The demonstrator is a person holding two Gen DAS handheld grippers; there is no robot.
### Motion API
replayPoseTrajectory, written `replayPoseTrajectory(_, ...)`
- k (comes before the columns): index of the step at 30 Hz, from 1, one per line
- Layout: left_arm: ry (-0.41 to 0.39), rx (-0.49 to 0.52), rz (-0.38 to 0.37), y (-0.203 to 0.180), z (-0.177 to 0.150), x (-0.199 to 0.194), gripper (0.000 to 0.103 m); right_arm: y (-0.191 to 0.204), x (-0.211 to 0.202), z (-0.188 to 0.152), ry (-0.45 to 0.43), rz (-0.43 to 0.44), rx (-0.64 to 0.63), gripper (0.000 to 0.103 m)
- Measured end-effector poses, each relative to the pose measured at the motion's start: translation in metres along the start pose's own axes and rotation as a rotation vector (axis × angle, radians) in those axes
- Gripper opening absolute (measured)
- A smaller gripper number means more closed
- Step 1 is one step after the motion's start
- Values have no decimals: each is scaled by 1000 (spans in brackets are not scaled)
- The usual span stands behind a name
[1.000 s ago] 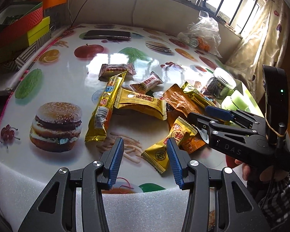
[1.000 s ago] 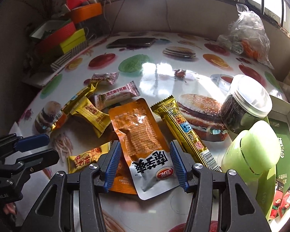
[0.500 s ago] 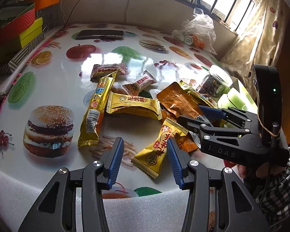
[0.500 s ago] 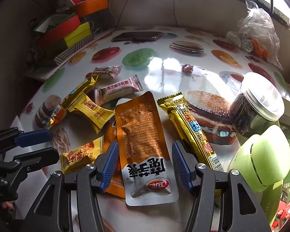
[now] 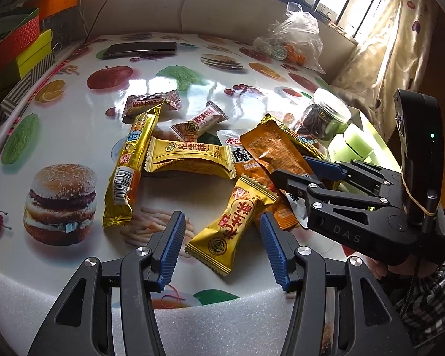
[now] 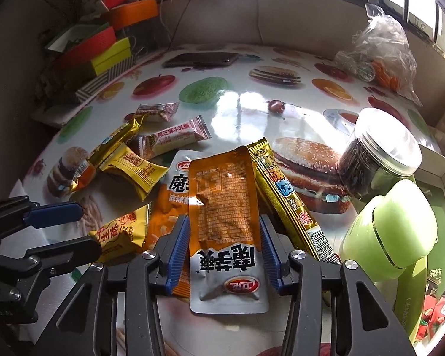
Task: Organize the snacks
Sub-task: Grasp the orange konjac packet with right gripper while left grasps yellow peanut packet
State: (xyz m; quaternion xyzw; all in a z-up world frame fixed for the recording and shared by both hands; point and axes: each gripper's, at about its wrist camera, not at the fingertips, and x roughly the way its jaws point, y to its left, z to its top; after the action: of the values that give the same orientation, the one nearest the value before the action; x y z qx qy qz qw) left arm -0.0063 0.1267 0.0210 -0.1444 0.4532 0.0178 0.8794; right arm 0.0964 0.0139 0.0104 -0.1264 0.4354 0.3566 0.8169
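Several snack packets lie on the printed table. My left gripper (image 5: 219,234) is open, its fingers on either side of a small yellow packet (image 5: 233,224) lying near the table's front edge. My right gripper (image 6: 224,234) is open, its fingers on either side of an orange pouch (image 6: 225,207) that lies on a second orange pouch (image 6: 175,195). A long gold bar (image 6: 284,198) lies right of it. Another yellow packet (image 5: 190,157), a long gold bar (image 5: 130,166) and two pinkish-brown candies (image 5: 197,123) lie further back. The right gripper also shows in the left wrist view (image 5: 293,167).
A clear jar with dark contents (image 6: 379,154) and a green container (image 6: 391,231) stand at the right by a green box (image 6: 442,184). A phone (image 5: 139,49) and a plastic bag (image 5: 293,41) lie at the back. Coloured boxes (image 5: 17,47) are stacked at the left.
Both grippers have moved forward over the pile. The small yellow packet now sits between my left fingers and the orange pouch sits deeper between my right fingers.
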Motion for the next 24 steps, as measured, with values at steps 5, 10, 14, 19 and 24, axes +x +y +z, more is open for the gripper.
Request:
replayPoseTrajectory(5, 17, 41, 26, -7, 0, 7, 54, -4, -6, -2, -22, -9, 26, 23)
replayPoseTrajectory(10, 36, 66, 51, -12, 1, 15, 54, -5, -8, -4, -29, 0, 40, 21)
replayPoseTrajectory(14, 59, 74, 54, -13, 0, 23, 54, -4, -10, -5, -40, 2, 44, 18)
replayPoseTrajectory(19, 49, 85, 80, -16, 1, 24, 54, -5, -18, -5, -70, 16, 60, 10)
replayPoseTrajectory(24, 48, 77, 73, -16, 2, 24, 35, -5, -20, -6, -73, 26, 68, 9)
